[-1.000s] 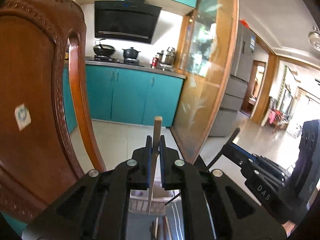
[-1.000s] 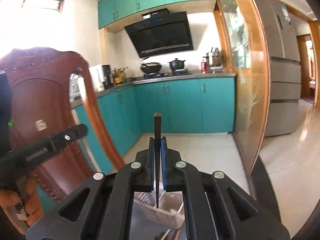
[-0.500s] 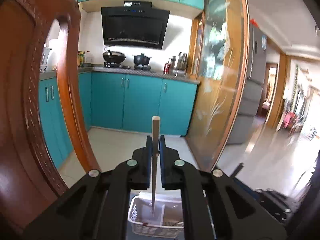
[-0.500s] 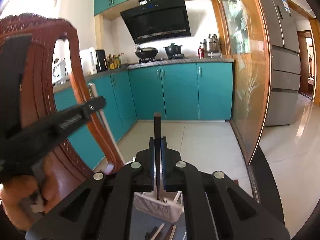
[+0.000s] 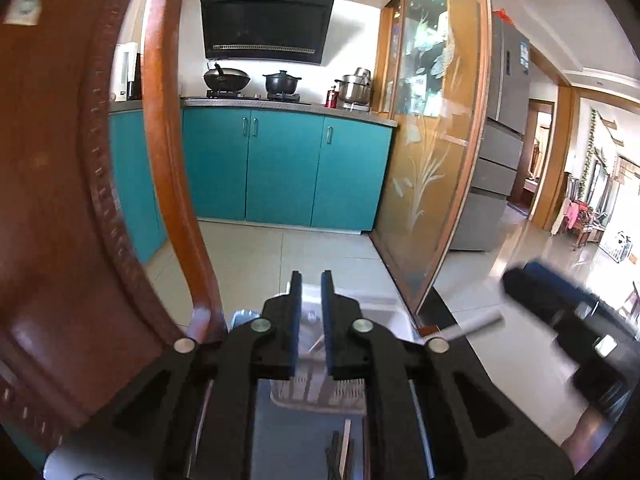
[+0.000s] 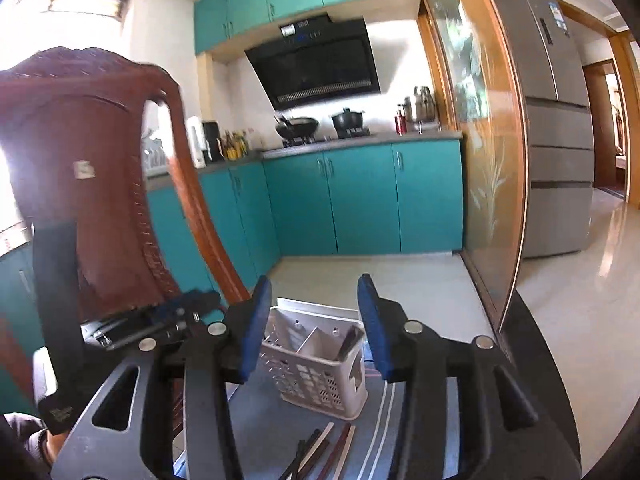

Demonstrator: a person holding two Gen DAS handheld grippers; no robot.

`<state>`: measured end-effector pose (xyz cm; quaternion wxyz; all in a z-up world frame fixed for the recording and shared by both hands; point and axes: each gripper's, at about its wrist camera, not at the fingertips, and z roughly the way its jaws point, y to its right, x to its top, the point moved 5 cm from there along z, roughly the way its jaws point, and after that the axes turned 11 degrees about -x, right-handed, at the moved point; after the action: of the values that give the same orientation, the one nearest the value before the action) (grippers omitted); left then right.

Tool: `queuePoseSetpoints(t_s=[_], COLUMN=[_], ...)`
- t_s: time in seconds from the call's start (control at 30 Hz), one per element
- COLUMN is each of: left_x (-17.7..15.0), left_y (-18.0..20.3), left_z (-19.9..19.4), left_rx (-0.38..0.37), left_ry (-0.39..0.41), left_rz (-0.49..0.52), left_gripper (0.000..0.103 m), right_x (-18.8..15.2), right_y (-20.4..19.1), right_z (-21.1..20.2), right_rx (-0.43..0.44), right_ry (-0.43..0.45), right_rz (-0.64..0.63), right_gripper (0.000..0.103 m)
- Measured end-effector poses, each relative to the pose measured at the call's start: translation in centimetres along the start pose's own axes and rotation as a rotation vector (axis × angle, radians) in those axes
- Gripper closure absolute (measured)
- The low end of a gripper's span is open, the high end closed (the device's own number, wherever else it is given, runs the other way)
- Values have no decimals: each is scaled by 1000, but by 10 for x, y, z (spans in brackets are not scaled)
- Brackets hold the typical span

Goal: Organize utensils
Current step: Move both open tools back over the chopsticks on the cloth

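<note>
A white perforated utensil basket [image 6: 320, 368] stands on a striped grey mat, with a divider and dark utensil handles inside. In the left wrist view the basket [image 5: 316, 394] sits just below and behind the jaws. My left gripper [image 5: 308, 292] is slightly open and empty above the basket. My right gripper [image 6: 312, 304] is wide open and empty, above and in front of the basket. Several chopsticks [image 6: 320, 454] lie loose on the mat in front of the basket; some also show in the left wrist view [image 5: 340, 452]. The right gripper's body [image 5: 568, 312] shows blurred at the right of the left wrist view.
A carved wooden chair back [image 6: 92, 200] stands close at the left, also large in the left wrist view [image 5: 80, 200]. The left gripper's body [image 6: 160, 320] lies low at the left of the basket. A glass partition [image 6: 488, 180], teal cabinets and a fridge stand behind.
Both grippers held a chopstick upright before; now both have opened and are empty. The basket now holds utensils. Both grippers have tilted down towards the basket.
</note>
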<state>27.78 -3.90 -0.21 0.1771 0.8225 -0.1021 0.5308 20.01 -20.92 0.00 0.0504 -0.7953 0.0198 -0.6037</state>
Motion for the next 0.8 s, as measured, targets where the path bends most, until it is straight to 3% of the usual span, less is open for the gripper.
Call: queuePoseSetpoints(t_s=[0.13, 0.2, 0.27, 0.33, 0.47, 0.57, 0.7, 0.77, 0.8], left_x=[-40, -75, -109, -155, -223, -246, -261, -257, -256], left_y=[6, 6, 7, 9, 14, 12, 11, 10, 8], left_z=[-36, -43, -47, -47, -52, -62, -78, -80, -83], left_rx=[-18, -19, -36, -61, -96, -114, -127, -129, -136], left_ry=[-1, -68, -143, -255, -427, -471, -476, -468, -463], left_rz=[41, 33, 17, -2, -8, -49, -49, -48, -54], left_gripper=[71, 71, 71, 71, 70, 65, 64, 61, 61], right_x=[-35, -75, -132, -171, -218, -241, -244, -247, -249], right_y=[14, 18, 21, 17, -6, -28, -47, -48, -50], right_z=[-29, -20, 14, 36, 64, 79, 80, 76, 73], right_rx=[15, -2, -86, -109, -66, -83, -132, -132, -133], right_ry=[-17, -139, -383, -542, -718, -797, -771, -770, -771], right_rz=[19, 1, -65, -93, -85, -122, -184, -171, -168], right_gripper=[59, 59, 59, 59, 59, 54, 52, 65, 77])
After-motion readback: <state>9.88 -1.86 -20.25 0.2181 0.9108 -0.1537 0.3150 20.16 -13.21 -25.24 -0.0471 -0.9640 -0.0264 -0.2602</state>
